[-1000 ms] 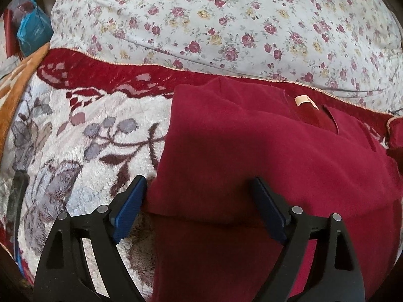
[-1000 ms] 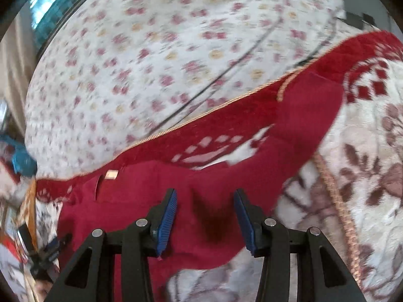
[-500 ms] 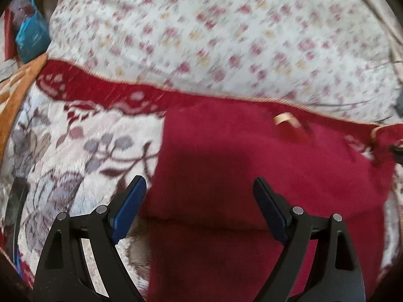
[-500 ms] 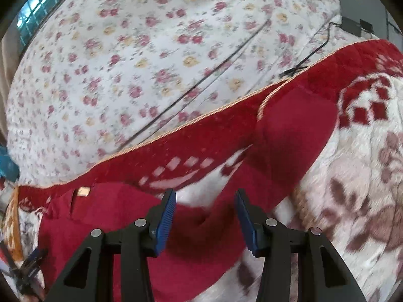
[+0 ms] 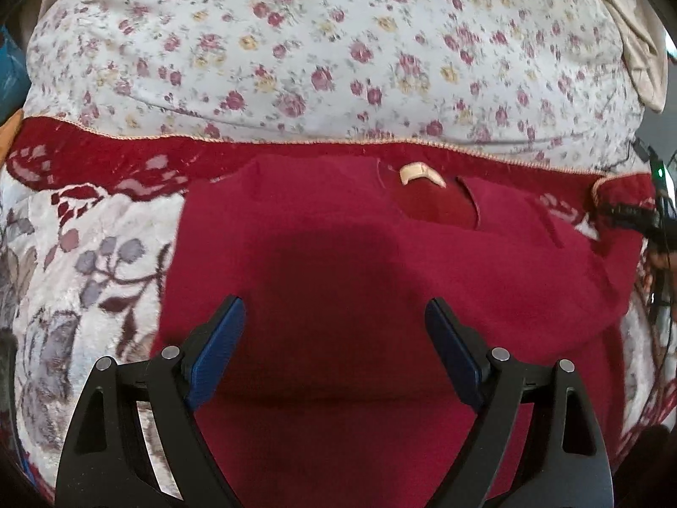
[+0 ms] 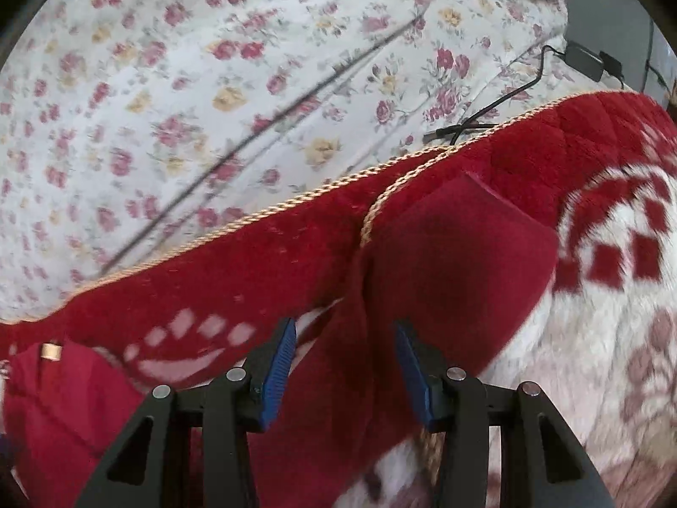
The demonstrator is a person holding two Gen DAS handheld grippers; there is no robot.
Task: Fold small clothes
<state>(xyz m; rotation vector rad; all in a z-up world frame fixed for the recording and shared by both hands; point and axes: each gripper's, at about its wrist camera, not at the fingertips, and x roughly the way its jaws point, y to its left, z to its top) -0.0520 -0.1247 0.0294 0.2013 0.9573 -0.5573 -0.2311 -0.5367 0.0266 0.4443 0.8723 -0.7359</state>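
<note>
Across the plush cream-and-red floral blanket, spread over the bed: a dark red knitted sweater, lying flat with its neckline toward the blanket's far corded edge. Small beige neck label showing at the collar, just short of the blanket's deep red border. Beyond that border, a white quilt printed with small pink and yellow roses, covering the far part of the bed.

Left claw held over the sweater's body near the lower middle, blue-padded fingers spread wide, nothing between them; cloth darkened by shadow just ahead of it. Contact with the fabric not clear from this angle.

Right claw likewise parted, though less widely, poised above one sleeve of the same sweater. Sleeve stretched out toward the blanket's far edge, its cuff end lying on the red border beside a loop of gold twisted cord trim. A raised fold of the sleeve running straight between the two blue pads; not pinched. Label and collar visible at the lower left of the right wrist view.

Black charger block with its thin cable resting on the rose quilt near the far right corner, well apart from the sweater.
</note>
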